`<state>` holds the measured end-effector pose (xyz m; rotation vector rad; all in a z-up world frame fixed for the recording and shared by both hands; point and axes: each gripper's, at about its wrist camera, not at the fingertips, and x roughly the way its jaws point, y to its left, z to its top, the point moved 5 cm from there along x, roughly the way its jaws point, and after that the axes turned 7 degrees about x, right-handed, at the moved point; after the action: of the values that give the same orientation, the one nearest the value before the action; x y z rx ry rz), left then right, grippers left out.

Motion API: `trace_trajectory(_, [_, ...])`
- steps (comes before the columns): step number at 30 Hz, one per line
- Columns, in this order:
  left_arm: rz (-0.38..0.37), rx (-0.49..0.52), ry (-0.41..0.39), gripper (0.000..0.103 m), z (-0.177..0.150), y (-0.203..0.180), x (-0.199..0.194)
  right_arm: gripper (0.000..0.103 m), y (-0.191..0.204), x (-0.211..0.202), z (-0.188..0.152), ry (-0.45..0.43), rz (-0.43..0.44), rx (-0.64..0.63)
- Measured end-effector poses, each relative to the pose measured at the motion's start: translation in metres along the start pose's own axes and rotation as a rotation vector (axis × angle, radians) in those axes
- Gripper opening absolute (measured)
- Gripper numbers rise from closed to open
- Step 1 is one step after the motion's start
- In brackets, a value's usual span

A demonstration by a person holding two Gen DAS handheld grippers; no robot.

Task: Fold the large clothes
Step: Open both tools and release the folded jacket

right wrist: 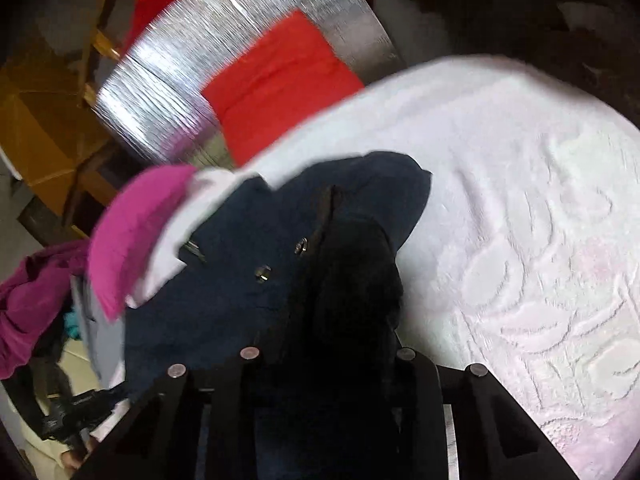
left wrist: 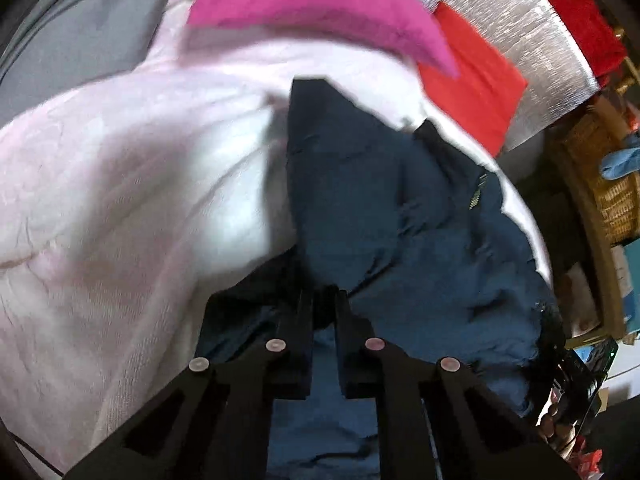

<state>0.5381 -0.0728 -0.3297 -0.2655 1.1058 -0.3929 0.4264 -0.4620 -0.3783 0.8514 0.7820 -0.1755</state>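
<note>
Both grippers pinch a soft, limp navy garment (left wrist: 384, 200) on the pale bedspread (left wrist: 120, 184): left gripper (left wrist: 323, 300) clamped on an edge, right gripper (right wrist: 336, 280) on bunched, likely heavier cloth

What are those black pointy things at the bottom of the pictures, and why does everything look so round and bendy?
Those black things are claws, like big tongs. A person holds one in each hand. Each claw has a tiny camera that looks along its two fingers, and the lens bends the picture round. One picture is from the left claw, the other from the right claw. On the white towel lies a dark blue garment with little metal snaps. Both claws are pinching that dark cloth, to fold it. Nearby lie a pink cloth and a red cloth, which sits on a shiny silver sheet. Parts of the pictures are blurry, so small details are hard to tell.
</note>
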Motion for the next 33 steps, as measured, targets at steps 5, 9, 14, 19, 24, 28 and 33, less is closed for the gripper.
trace_trajectory(5, [-0.021, -0.044, -0.01, 0.014, 0.001, 0.008, -0.007, 0.057, -0.007, -0.006, 0.0, 0.028, 0.046, 0.089])
trace_trajectory(9, [0.003, -0.043, -0.052, 0.05, 0.0, 0.006, -0.028, 0.077, -0.023, -0.03, 0.007, -0.012, 0.096, 0.157])
trace_trajectory(14, [-0.01, -0.036, -0.15, 0.064, 0.005, -0.002, -0.05, 0.077, -0.045, -0.051, 0.015, -0.052, 0.129, 0.227])
trace_trajectory(19, [-0.03, -0.07, -0.141, 0.075, 0.008, -0.001, -0.042, 0.077, -0.052, -0.05, 0.009, -0.035, 0.141, 0.245])
trace_trajectory(24, [0.047, -0.075, -0.036, 0.075, 0.005, 0.008, 0.0, 0.077, -0.044, -0.032, 0.005, 0.002, 0.136, 0.214])
trace_trajectory(28, [0.103, -0.033, -0.03, 0.075, 0.007, 0.003, 0.012, 0.053, -0.031, -0.002, -0.006, 0.073, 0.087, 0.145])
trace_trajectory(33, [0.092, -0.019, -0.049, 0.074, 0.012, -0.003, 0.006, 0.033, 0.002, -0.025, -0.003, -0.026, 0.049, -0.014])
